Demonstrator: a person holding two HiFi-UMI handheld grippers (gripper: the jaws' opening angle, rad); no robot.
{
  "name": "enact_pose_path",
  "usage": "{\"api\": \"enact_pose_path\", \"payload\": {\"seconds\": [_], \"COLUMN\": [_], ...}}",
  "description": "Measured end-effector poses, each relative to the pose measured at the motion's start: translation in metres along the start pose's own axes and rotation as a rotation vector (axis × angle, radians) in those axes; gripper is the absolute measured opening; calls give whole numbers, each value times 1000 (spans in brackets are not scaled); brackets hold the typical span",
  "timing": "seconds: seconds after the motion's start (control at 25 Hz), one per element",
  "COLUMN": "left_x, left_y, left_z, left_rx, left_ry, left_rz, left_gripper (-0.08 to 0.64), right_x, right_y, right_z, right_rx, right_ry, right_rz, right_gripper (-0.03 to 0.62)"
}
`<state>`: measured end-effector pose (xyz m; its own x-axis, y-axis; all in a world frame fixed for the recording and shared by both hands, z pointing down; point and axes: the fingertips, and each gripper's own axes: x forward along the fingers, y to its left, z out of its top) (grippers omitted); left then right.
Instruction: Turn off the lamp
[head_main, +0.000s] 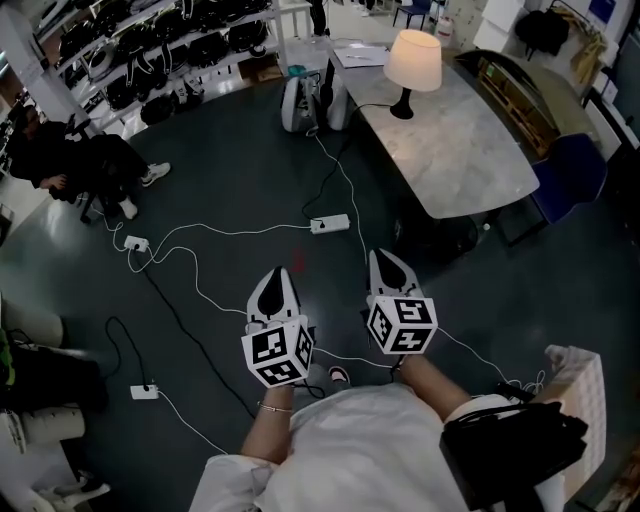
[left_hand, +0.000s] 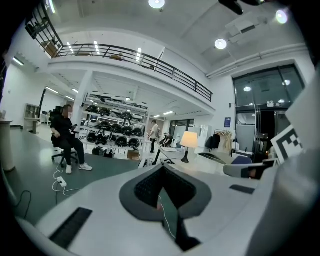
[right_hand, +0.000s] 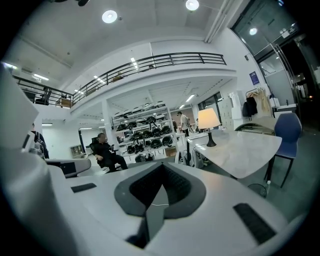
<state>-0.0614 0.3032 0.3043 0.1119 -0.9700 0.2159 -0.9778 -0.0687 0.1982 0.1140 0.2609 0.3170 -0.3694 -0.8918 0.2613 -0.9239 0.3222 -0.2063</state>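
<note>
The lamp (head_main: 413, 60) has a glowing cream shade and a black stem and foot. It stands lit near the far end of a pale marble table (head_main: 470, 150). It also shows far off as a lamp (left_hand: 189, 139) in the left gripper view and as a lamp (right_hand: 208, 119) in the right gripper view. My left gripper (head_main: 279, 272) and right gripper (head_main: 381, 256) hang side by side over the dark floor, well short of the table, pointing toward it. Both are shut, with the left gripper (left_hand: 162, 170) and the right gripper (right_hand: 162, 167) holding nothing.
White cables and power strips (head_main: 330, 224) (head_main: 137, 243) lie across the floor ahead. A white machine (head_main: 312, 103) stands by the table's near-left corner. A blue chair (head_main: 570, 175) is at the table's right. A seated person (head_main: 70, 160) and helmet shelves (head_main: 150, 50) are at left.
</note>
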Motion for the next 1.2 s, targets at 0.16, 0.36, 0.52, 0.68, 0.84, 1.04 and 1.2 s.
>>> {"api": "enact_pose_path", "payload": {"seconds": [0.16, 0.36, 0.52, 0.68, 0.84, 1.04, 1.2], "left_x": [13, 40, 77, 126, 183, 251, 298], "left_y": [-2, 1, 9, 19, 31, 60, 82], "left_z": [-3, -1, 7, 15, 36, 59, 72], "left_rx": [4, 14, 28, 30, 22, -15, -31], "left_ry": [18, 23, 5, 3, -25, -23, -19], "left_rz": [-5, -24, -50, -85, -114, -130, -141], "left_gripper": [-6, -6, -6, -6, -6, -6, -6], "right_x": [10, 32, 64, 107, 160, 222, 270], "right_y": [-9, -25, -37, -43, -46, -46, -42], "right_z": [-5, 0, 6, 10, 32, 64, 77], "right_rx": [18, 36, 47, 56, 32, -15, -27], "right_ry": [15, 8, -9, -10, -16, -16, -7], "right_rz": [-9, -38, -71, -92, -101, -126, -138], "right_gripper": [-3, -3, -3, -3, -3, -3, -3]}}
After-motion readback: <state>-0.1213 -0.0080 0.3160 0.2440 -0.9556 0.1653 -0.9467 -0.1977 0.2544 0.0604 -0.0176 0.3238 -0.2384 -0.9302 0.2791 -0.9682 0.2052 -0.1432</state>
